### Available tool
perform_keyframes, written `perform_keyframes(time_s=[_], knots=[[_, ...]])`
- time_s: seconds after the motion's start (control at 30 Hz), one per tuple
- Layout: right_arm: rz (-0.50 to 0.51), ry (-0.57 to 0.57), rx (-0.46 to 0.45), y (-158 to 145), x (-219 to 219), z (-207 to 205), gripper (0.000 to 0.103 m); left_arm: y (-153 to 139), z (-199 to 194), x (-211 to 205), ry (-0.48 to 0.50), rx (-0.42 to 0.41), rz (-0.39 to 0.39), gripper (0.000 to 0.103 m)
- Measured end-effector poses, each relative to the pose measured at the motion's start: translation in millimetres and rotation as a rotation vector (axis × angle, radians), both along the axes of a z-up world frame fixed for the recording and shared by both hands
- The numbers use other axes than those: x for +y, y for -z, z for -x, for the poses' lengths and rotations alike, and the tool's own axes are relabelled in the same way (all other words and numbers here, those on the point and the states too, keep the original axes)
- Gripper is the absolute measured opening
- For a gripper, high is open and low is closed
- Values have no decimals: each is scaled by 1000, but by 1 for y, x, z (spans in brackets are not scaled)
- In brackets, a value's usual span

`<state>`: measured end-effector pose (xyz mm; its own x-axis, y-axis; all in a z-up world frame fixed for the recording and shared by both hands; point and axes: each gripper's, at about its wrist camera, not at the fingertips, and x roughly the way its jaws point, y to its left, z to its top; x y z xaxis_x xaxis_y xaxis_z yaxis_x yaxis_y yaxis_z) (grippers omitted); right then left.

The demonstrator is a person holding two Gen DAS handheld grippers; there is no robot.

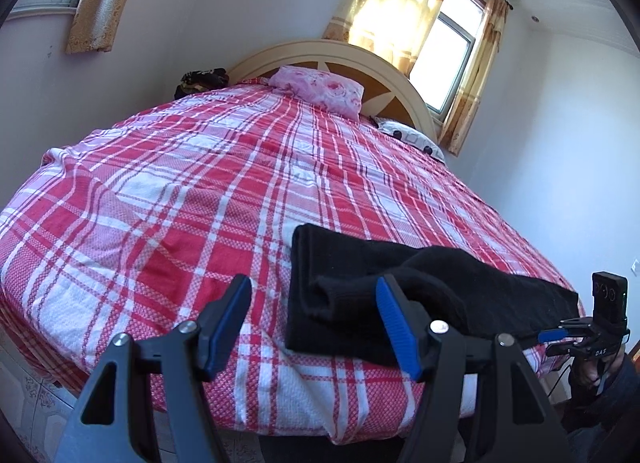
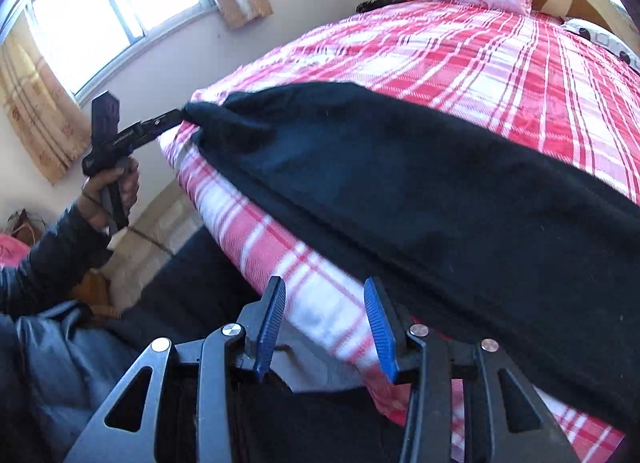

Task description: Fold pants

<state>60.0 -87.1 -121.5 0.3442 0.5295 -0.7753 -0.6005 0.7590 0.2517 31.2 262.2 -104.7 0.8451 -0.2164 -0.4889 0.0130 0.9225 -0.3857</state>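
Note:
Black pants (image 1: 400, 287) lie folded lengthwise along the near edge of the bed, and fill the right wrist view (image 2: 440, 191). My left gripper (image 1: 312, 311) is open, its jaws wide apart, at the left end of the pants, with its right pad (image 1: 394, 327) against the cloth. From the right wrist view, the left gripper (image 2: 176, 119) touches the pants' far end. My right gripper (image 2: 326, 319) is open over the bed's edge, just below the pants. In the left wrist view it (image 1: 560, 335) sits at the pants' right end.
The bed has a red and white plaid sheet (image 1: 200, 183), a pink pillow (image 1: 320, 93) and a rounded headboard (image 1: 384, 75). A dark item (image 1: 200, 83) lies at the far left corner. Walls and curtained windows (image 1: 448, 47) surround the bed.

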Motion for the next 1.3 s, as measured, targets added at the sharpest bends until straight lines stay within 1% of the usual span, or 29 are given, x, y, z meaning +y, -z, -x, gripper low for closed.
perform_keyframes(time_s=[0.07, 0.1, 0.13, 0.23, 0.33, 0.4, 0.43, 0.47, 0.53, 0.6, 0.73, 0.77, 0.83, 0.87, 0.93, 1.03, 1.1, 1.17, 1.23, 1.3], knots=[[-9, 14, -29, -5, 13, -6, 43, 3, -4, 0, 0, 33, 17, 68], [-8, 20, -38, -7, 20, -10, 43, 5, -4, -1, 4, 32, 24, 68], [18, 25, -61, -9, 30, -13, 43, 6, -4, -2, 9, 28, 26, 68], [171, 5, -193, -6, 65, -17, 43, 9, -5, -5, 16, 34, -2, 68], [234, -16, -207, 6, 83, -25, 43, 11, -5, 2, 0, 38, 20, 68], [282, -27, -219, 16, 91, -26, 40, 12, -4, 8, -14, 38, 32, 68], [289, -28, -236, 17, 91, -24, 30, 12, -4, 10, -17, 38, 35, 68], [287, -27, -246, 17, 90, -22, 17, 12, -4, 12, -22, 37, 40, 68], [278, -16, -242, 15, 88, -21, 7, 12, -4, 13, -24, 35, 51, 68], [264, -2, -230, 12, 83, -20, 4, 11, -4, 12, -17, 34, 56, 68], [270, -24, -248, 8, 82, -5, 3, 7, -4, 4, 2, 25, 42, 68], [271, -31, -231, 11, 83, -2, 0, 7, -5, 2, 3, 27, 41, 68], [268, -49, -206, 17, 85, 2, 0, 8, -6, 0, 8, 41, 42, 68], [286, -62, -206, 22, 88, 4, 0, 9, -7, -1, 12, 49, 40, 68], [296, -60, -239, 22, 91, 5, 0, 9, -7, -4, 35, 62, 43, 68], [270, -63, -234, 18, 90, 5, 1, 8, -5, -6, 71, 78, 87, 68], [253, -73, -245, 12, 89, 7, 1, 9, -5, -7, 86, 118, 119, 68], [247, -82, -264, 8, 89, 11, 1, 14, -3, -6, 98, 159, 171, 67], [245, -77, -277, 7, 89, 14, 1, 21, -1, -3, 81, 213, 220, 67], [237, -69, -281, 7, 89, 15, 1, 26, 3, 0, 77, 223, 292, 67]])
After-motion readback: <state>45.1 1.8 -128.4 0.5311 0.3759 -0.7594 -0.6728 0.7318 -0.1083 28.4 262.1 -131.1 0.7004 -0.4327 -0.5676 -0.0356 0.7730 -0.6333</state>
